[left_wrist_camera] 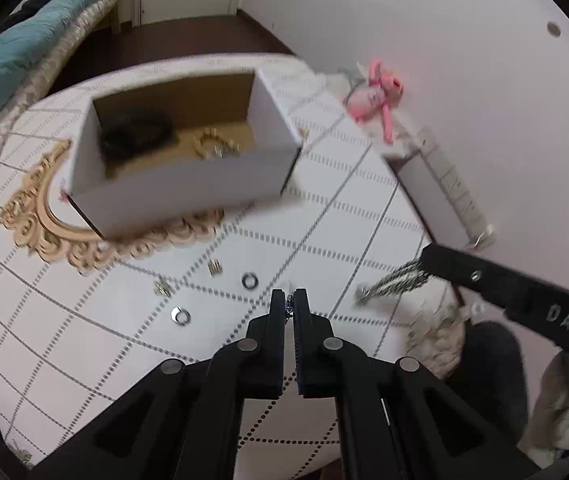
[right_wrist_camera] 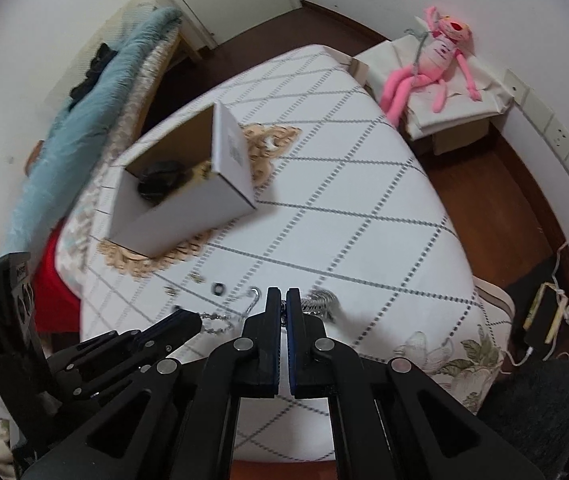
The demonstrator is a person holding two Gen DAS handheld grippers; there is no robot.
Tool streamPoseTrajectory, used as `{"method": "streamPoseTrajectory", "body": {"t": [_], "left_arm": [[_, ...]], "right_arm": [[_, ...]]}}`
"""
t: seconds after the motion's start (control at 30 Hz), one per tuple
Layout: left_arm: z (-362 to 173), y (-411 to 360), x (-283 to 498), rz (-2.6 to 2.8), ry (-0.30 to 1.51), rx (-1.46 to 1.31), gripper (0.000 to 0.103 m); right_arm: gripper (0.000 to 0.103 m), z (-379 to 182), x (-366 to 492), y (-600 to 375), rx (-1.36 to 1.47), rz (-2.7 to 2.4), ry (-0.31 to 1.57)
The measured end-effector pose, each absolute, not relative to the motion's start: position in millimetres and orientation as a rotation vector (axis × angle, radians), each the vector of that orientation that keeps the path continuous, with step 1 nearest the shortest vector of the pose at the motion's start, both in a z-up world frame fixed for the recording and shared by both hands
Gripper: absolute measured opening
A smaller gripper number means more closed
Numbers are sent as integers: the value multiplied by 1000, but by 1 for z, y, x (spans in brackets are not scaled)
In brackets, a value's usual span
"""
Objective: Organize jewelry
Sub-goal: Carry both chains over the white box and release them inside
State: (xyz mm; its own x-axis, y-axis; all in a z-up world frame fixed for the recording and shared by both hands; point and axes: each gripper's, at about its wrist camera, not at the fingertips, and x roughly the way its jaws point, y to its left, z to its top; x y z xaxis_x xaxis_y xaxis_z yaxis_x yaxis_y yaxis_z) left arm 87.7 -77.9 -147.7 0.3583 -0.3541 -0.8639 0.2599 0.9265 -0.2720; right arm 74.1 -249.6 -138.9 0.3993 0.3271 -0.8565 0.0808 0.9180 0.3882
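Here I see a table (right_wrist_camera: 364, 208) draped in a white cloth with a grey dotted diamond grid, in a room with white walls, a dark wooden floor and a door at the far end. A bed with a teal blanket (right_wrist_camera: 96, 108) runs along the left, and a pink plush toy (right_wrist_camera: 440, 64) sits on a cloth-covered box by the wall, beside a row of wall sockets (right_wrist_camera: 564, 152).

On the far part of the table a white cardboard box (left_wrist_camera: 188, 152) stands open on an ornate beige frame (left_wrist_camera: 44, 216); inside it lie a dark coiled item (left_wrist_camera: 136, 132) and a gold-coloured bracelet (left_wrist_camera: 212, 144). Between the box and my claws, small pieces lie loose on the cloth: two silver rings (left_wrist_camera: 249, 281) and two small earring-like bits (left_wrist_camera: 214, 267).

My left claw (left_wrist_camera: 289, 304) has its fingers nearly together, pinching a thin silver chain (right_wrist_camera: 216, 322) at the tips. In the right wrist view that chain runs from the left claw's tip across to my right claw (right_wrist_camera: 283, 300), whose fingers are likewise pressed together on it, with a bunched silver length (right_wrist_camera: 320, 302) hanging just past them on the right. Both claws hover just above the near part of the cloth, close to each other, the box well beyond them.
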Motion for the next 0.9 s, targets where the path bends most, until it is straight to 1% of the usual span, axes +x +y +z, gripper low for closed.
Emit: {"method": "streamPoseTrajectory", "body": {"t": [0.3, 0.43, 0.53, 0.63, 0.8, 0.9], "left_arm": [[-66, -42, 120, -398, 1005, -150, 2], [-51, -27, 148, -354, 975, -140, 2], [-57, -15, 168, -320, 991, -145, 2], [-74, -8, 189, -291, 1044, -134, 2], [-101, 3, 211, -251, 1115, -119, 2], [-112, 10, 222, -212, 1155, -140, 5]], "right_arm": [[2, -78, 103, -227, 401, 301, 1077], [2, -49, 133, -212, 352, 334, 1029], [2, -39, 159, -201, 314, 336, 1017], [2, -38, 189, -189, 270, 328, 1025], [2, -55, 235, -169, 205, 304, 1076], [2, -70, 255, -159, 157, 286, 1111]]}}
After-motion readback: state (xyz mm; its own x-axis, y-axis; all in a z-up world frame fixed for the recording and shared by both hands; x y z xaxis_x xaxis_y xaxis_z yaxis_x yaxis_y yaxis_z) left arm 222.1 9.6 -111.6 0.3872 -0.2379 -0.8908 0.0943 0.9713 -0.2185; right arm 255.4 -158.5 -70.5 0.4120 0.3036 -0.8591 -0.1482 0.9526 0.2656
